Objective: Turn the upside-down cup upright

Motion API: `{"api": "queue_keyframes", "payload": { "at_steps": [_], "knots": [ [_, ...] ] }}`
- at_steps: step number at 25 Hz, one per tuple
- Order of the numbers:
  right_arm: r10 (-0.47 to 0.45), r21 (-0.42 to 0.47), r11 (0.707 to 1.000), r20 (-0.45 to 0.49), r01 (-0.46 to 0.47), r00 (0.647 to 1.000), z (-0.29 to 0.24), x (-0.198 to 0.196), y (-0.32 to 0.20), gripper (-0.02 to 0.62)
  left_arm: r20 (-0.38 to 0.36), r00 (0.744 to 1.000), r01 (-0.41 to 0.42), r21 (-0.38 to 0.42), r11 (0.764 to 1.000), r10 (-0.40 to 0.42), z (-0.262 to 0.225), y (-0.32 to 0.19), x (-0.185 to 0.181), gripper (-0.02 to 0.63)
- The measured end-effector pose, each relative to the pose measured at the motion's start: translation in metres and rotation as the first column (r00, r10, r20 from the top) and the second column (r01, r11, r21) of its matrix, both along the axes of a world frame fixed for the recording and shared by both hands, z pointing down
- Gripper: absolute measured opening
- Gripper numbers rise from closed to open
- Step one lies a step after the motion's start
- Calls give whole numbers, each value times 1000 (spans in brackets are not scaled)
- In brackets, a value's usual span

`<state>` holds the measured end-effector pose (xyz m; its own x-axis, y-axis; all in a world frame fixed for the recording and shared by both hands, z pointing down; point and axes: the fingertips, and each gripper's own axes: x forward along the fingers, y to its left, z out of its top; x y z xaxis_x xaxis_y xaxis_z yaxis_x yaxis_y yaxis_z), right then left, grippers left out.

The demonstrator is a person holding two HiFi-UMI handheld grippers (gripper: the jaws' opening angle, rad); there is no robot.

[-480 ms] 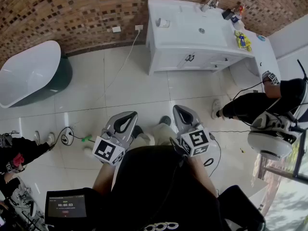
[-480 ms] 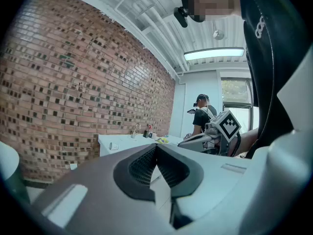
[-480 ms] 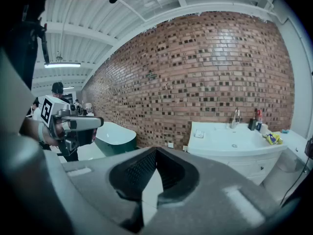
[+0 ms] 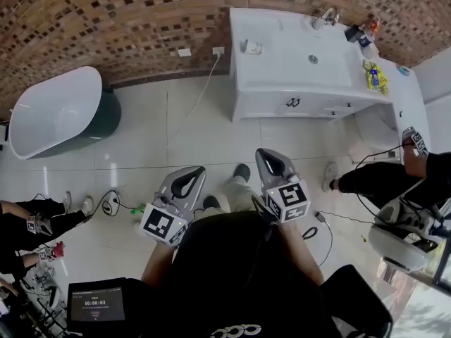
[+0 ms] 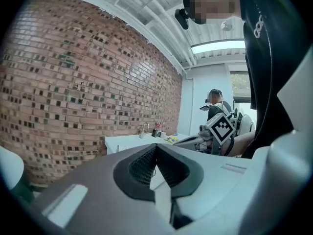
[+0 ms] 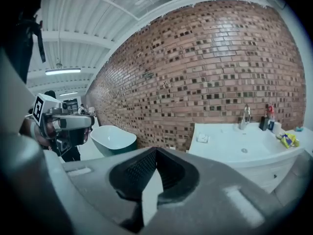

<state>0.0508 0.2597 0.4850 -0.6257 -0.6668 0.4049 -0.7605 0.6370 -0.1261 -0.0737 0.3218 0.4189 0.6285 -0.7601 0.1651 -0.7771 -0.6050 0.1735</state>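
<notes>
Two tools are held out in front of the person, above the tiled floor (image 4: 176, 139) and well apart from the white desk (image 4: 282, 65). The left tool (image 4: 195, 170) has its jaws together with nothing between them; its own view shows the two ribbed pads meeting at the tip. The right tool (image 4: 266, 153) is also closed and empty, its pads pressed one against the other. Both point towards the brick wall (image 4: 106, 20) and a little downward.

The cup (image 4: 251, 46) is on the desk, near its left end as the head view shows it, to the left of the basin (image 4: 313, 55). It is white, and it is too small in every view to tell which way up it is. Both tools are far from it. Behind the basin there is a faucet (image 4: 325, 17). Some bottles (image 4: 366, 28) and a yellow thing (image 4: 373, 74) are at the right end of the desk. A bathtub (image 4: 49, 111) stands by the wall, well to the left of the desk. One other person (image 4: 28, 224) is at the left edge of the head view and another person (image 4: 394, 178) at the right edge.
</notes>
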Motion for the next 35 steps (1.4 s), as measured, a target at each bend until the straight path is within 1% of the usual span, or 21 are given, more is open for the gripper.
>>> {"api": "queue_keyframes", "payload": {
  "at_steps": [4,9,13,18,25,27,30,32,35],
  "knots": [
    [-25,15,1000,17,25,1000,-7,6,-57,-8,37,999,7,5,1000,-7,-8,-47,15,15],
    [-9,15,1000,16,9,1000,-6,33,-113,-8,36,999,17,-5,1000,-17,-11,-89,39,15],
    [15,-15,1000,16,-15,1000,3,49,-133,-8,46,999,11,-32,999,-9,-6,-107,50,15],
    [43,-56,998,9,-42,999,19,53,-153,-8,45,999,-12,-45,999,14,-2,-134,56,15],
    [125,-93,987,-35,-128,992,40,53,-196,-8,38,995,-95,-38,995,97,6,-188,54,15],
    [145,-112,982,-43,-149,988,48,51,-213,62,34,992,-118,-32,992,120,7,-207,50,15],
    [184,-137,972,-42,-188,982,56,45,-244,111,26,987,-157,-26,987,158,7,-236,44,15],
    [204,-154,966,-38,-208,978,60,36,-265,169,18,983,-183,-25,983,184,6,-255,38,15],
    [229,-167,958,-34,-231,973,64,19,-294,235,10,975,-220,-36,975,221,10,-280,26,15]
  ]
}}
